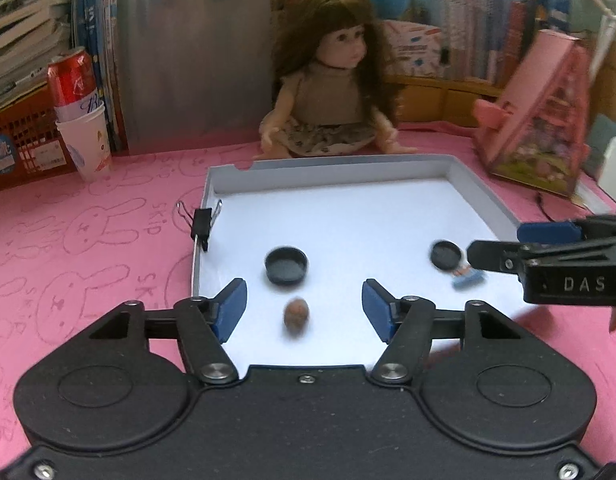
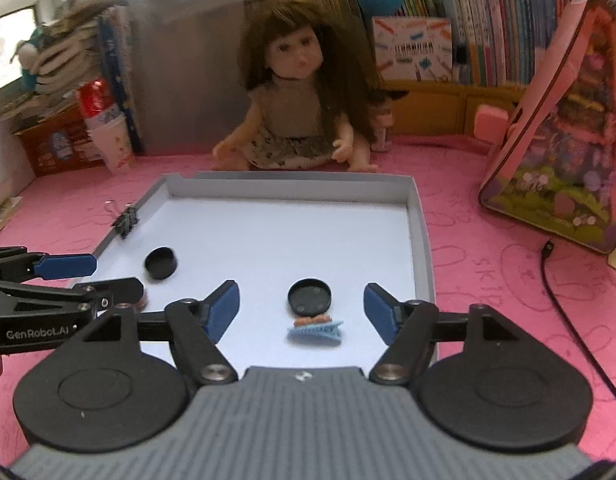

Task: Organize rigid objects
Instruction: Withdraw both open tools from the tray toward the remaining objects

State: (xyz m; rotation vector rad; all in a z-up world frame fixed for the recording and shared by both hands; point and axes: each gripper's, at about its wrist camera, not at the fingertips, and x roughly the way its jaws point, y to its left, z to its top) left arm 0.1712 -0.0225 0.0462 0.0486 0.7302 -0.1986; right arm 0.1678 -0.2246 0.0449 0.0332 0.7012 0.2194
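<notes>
A shallow white tray (image 1: 327, 172) (image 2: 421, 240) lies on the pink mat. In it are a black cap (image 1: 286, 265) (image 2: 160, 263), a second black cap (image 1: 446, 255) (image 2: 309, 297), a small blue comb-like piece (image 1: 467, 279) (image 2: 315, 330) and a brown nut (image 1: 296, 313). A black binder clip (image 1: 202, 224) (image 2: 126, 218) sits on the tray's left wall. My left gripper (image 1: 304, 306) is open, with the nut between its fingers. My right gripper (image 2: 302, 304) is open around the second cap and the blue piece. Each gripper shows in the other's view.
A doll (image 1: 327, 92) (image 2: 296, 100) sits behind the tray. A red can in a paper cup (image 1: 82, 120) stands far left by an orange crate. A pink triangular toy house (image 1: 543, 116) (image 2: 563, 140) stands right. A black cable (image 2: 563, 308) lies on the mat.
</notes>
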